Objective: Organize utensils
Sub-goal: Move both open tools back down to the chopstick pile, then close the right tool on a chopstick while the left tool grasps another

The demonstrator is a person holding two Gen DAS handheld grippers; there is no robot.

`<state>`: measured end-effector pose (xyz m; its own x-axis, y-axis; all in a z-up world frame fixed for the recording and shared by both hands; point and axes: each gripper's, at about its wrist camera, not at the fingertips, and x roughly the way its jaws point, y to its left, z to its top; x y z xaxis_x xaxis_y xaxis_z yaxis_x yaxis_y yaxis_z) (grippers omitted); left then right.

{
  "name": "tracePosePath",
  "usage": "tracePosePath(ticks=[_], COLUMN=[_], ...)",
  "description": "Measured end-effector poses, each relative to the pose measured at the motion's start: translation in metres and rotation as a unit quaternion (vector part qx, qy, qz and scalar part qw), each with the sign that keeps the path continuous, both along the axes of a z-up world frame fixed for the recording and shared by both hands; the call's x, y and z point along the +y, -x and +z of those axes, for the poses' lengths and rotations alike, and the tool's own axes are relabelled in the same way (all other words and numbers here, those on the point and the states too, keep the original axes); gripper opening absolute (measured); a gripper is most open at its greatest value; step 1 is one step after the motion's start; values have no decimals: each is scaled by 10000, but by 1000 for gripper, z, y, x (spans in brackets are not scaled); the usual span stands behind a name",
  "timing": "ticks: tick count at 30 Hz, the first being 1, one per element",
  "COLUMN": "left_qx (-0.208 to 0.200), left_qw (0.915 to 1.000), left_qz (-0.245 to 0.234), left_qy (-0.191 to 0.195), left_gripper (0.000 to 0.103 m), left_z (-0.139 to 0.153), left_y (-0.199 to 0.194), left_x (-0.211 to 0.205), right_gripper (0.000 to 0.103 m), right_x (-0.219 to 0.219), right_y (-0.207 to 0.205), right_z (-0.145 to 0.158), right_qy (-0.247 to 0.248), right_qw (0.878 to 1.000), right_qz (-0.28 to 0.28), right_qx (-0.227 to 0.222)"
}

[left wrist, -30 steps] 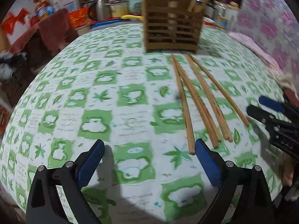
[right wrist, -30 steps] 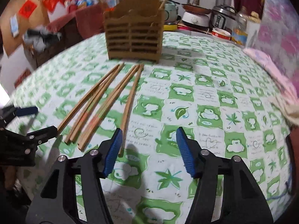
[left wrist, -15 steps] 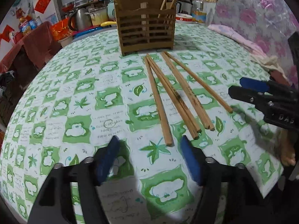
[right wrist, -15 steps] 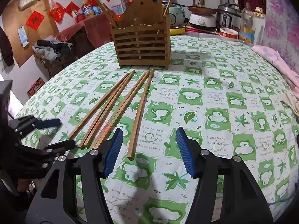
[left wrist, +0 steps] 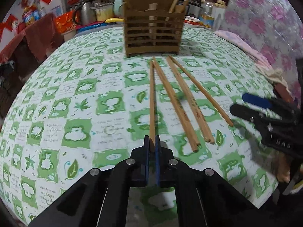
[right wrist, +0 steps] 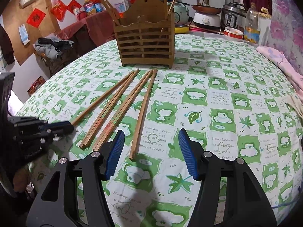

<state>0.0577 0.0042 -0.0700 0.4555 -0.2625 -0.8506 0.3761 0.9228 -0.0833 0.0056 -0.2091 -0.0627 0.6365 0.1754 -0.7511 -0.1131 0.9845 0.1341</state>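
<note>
Several wooden chopsticks (left wrist: 180,102) lie side by side on the green-and-white tablecloth (left wrist: 75,102), pointing at a slatted wooden utensil holder (left wrist: 153,28). My left gripper (left wrist: 151,143) is shut on the near end of the leftmost chopstick (left wrist: 152,102). In the right wrist view it shows at the left (right wrist: 62,126), closed on that chopstick's end (right wrist: 98,102). My right gripper (right wrist: 151,151) is open and empty just above the cloth, with the near end of the rightmost chopstick (right wrist: 141,117) between its jaws. It shows at the right in the left wrist view (left wrist: 246,104). The holder (right wrist: 145,43) has a few sticks standing in it.
Pots, a rice cooker (right wrist: 232,18), a bottle (right wrist: 251,24) and bowls crowd the far table edge behind the holder. Pink cloth (right wrist: 280,62) lies along the right edge. A flowered wall (left wrist: 265,19) rises at the right.
My left gripper has moved forward and shut on the near end of the leftmost chopstick. My right gripper stays open and has crept a little closer to the rightmost chopstick.
</note>
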Motion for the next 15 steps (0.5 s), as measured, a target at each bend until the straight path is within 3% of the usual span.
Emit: tracePosePath(ticks=[6, 8, 10, 15], left_qx=[116, 193, 267, 210], left_qw=[9997, 9996, 9994, 9994], left_qz=[195, 192, 195, 193], left_qy=[0, -46, -75, -181], left_gripper=[6, 6, 6, 6], left_z=[3, 0, -2, -3], left_y=[-15, -19, -22, -19], left_x=[2, 0, 0, -3], right_gripper=[55, 47, 27, 22], right_x=[15, 19, 19, 23], right_y=[-2, -2, -6, -4], right_z=[-6, -9, -14, -14], right_qy=[320, 390, 374, 402], right_qw=[9990, 9984, 9979, 9976], right_qz=[274, 326, 341, 422], right_qx=[167, 252, 404, 383])
